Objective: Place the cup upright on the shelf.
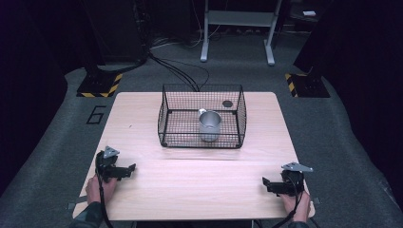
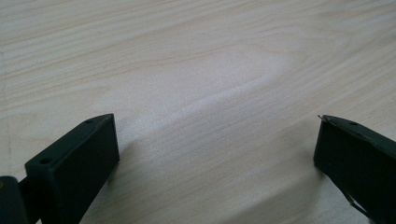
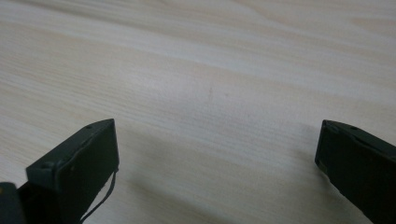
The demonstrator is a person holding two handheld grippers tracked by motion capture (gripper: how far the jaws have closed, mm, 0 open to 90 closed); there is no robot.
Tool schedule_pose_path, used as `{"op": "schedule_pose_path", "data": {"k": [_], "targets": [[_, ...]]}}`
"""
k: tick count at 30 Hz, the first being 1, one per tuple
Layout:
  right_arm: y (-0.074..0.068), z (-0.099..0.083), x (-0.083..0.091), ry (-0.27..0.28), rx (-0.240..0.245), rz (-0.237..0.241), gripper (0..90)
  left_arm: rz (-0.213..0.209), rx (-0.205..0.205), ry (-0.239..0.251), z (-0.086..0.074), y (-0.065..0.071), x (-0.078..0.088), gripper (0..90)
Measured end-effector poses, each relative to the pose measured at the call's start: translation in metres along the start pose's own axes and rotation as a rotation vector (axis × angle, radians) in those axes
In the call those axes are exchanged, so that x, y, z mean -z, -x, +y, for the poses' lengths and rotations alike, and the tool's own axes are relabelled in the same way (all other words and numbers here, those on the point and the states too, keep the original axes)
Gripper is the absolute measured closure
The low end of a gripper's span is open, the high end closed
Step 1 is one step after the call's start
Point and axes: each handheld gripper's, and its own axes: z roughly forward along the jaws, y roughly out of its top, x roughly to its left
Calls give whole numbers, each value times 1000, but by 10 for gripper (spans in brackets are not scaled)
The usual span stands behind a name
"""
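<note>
Both sets of jaws spread wide, nothing btwn them but bare table [image 2: 210, 70]. Left gripper [image 1: 127, 169] & right gripper [image 1: 267, 183] rest at near corners. Metal cup [image 1: 209, 126] well ahead of both, upright in wire basket [image 1: 164, 111], long axis vertical, mouth up. Judging: work not started, cup untouched.
</note>
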Motion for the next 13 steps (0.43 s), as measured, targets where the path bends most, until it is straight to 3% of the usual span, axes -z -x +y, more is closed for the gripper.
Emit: {"op": "schedule_pose_path", "data": {"k": [3,6,7,13], "targets": [[-3,-3,-4,-7,59,-60,0,0,0,0,0,0,0,1],[-4,-2,-6,-1,67,-58,0,2,-3,3,0,0,0,1],[-2,-2,-6,-2,95,-49,0,2,-3,3,0,0,0,1],[-1,-1,-6,-8,92,-38,0,1,-2,1,0,0,0,1]]}}
